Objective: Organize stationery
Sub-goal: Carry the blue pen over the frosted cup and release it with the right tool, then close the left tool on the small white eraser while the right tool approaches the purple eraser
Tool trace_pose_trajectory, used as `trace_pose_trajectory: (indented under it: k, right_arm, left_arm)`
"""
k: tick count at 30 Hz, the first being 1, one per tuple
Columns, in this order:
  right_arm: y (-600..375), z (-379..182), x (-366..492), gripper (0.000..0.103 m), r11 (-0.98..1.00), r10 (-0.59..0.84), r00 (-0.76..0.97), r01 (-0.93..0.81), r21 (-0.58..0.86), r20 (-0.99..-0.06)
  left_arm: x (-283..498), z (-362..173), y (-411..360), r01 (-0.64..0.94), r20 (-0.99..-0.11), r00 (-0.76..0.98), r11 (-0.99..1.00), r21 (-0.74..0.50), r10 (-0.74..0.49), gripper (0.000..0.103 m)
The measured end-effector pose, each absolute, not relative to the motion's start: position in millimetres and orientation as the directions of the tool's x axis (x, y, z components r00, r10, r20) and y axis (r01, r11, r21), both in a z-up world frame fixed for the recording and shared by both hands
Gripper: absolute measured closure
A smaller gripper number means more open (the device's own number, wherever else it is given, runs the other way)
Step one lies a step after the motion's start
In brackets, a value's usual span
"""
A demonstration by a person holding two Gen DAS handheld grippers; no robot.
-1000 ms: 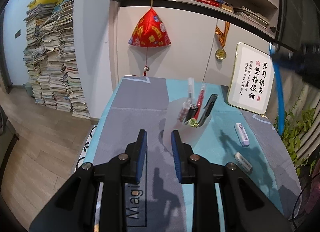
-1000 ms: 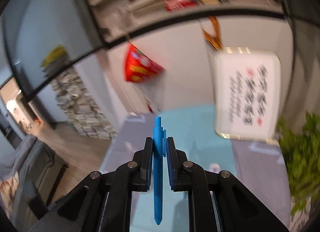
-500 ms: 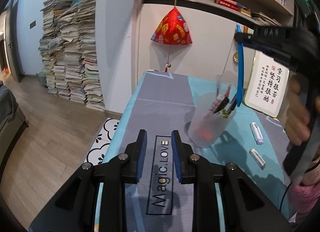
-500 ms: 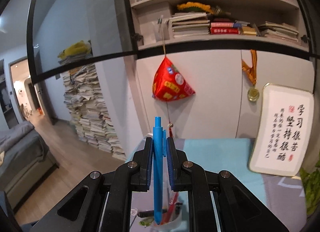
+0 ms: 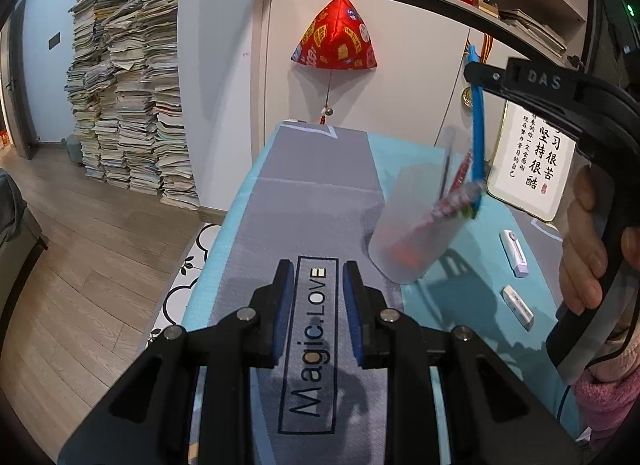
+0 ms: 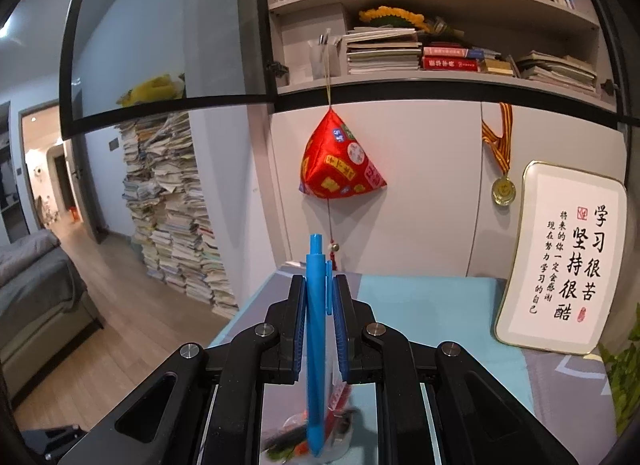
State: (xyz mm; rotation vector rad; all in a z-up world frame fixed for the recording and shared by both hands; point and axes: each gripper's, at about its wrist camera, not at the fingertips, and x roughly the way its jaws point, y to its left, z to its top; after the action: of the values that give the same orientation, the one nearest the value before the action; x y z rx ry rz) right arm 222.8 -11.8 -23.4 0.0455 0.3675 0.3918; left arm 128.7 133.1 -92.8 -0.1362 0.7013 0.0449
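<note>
The blue pen [image 6: 315, 349] stands upright between my right gripper's [image 6: 317, 325] fingers, low in the middle of the right wrist view; the pads have a little gap to either side of the barrel, so I cannot tell whether they pinch it or have just let go. Its tip reaches down into the frosted cup [image 5: 416, 225], which sits right of center in the left wrist view, where the same pen [image 5: 477, 133] slants down from the upper right into the cup's mouth. Inside the cup I count at least three other pens, one clear and one red among them, though they blur together. My left gripper [image 5: 319, 293] hovers at the bottom center of its own view with its fingers spread apart and nothing between them, just short of the cup and not touching it. My right hand [image 5: 580, 241] wraps the black handle at the right edge of that view. Two small white items, an eraser [image 5: 518, 306] and a correction tape [image 5: 515, 253], lie on the mat to the right of the cup, apart from each other. The table mat [image 5: 320, 193] is gray and teal with printed lettering. Beyond it a framed calligraphy sign [image 6: 560, 261] leans at the right, one red pyramid ornament [image 6: 340, 165] and one medal [image 6: 503, 191] hang on the white wall, bookshelves [image 6: 432, 61] fill the top, and a tall paper stack [image 5: 128, 89] stands at the left on the wood floor.
</note>
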Motion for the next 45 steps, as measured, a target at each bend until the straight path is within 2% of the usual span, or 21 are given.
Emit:
trace_pose_trajectory:
  k: [17,26,29,33,38,42,45]
  right_arm:
    - [-13.2,-28.1,234.8,0.089,0.932,0.361,0.877,-0.326,0.158,-0.318]
    - [-30.5,-45.4,217.0,0.089,0.918,0.397,0.833,-0.365,0.156,-0.385]
    - [-33.7,-48.5,211.8,0.089,0.907,0.420,0.798,-0.392,0.157,-0.432]
    - [-40.0,-61.2,219.5,0.089,0.894,0.442,0.711,-0.399,0.203,-0.547]
    - [-63.1,-65.9,210.8,0.089,0.877,0.472,0.668,-0.426,0.225,-0.576]
    - [-91.6,-66.3,198.2,0.084,0.897,0.427,0.684,-0.404,0.181,-0.592]
    - [-118.6,-75.4,202.7,0.080,0.945,0.310,0.707,-0.300,0.128,-0.636]
  left_arm:
    - [128.1,-96.7,124.6,-0.078,-0.658,0.753,0.992,-0.097,-0.006,0.080]
    - [128.6,-97.0,123.1,-0.073,-0.660,0.751,0.993,-0.096,-0.009,0.080]
    - [129.0,-97.3,118.1,-0.063,-0.663,0.748,0.993,-0.099,-0.018,0.080]
    - [128.4,-96.6,107.9,-0.039,-0.664,0.747,0.995,-0.094,-0.033,0.080]
    - [126.4,-97.2,93.8,-0.010,-0.668,0.743,0.997,-0.078,-0.045,0.074]
    - [126.1,-97.5,80.4,0.017,-0.672,0.738,0.997,-0.071,-0.060,0.074]
    - [126.8,-97.6,66.9,0.047,-0.678,0.730,0.997,-0.069,-0.081,0.074]
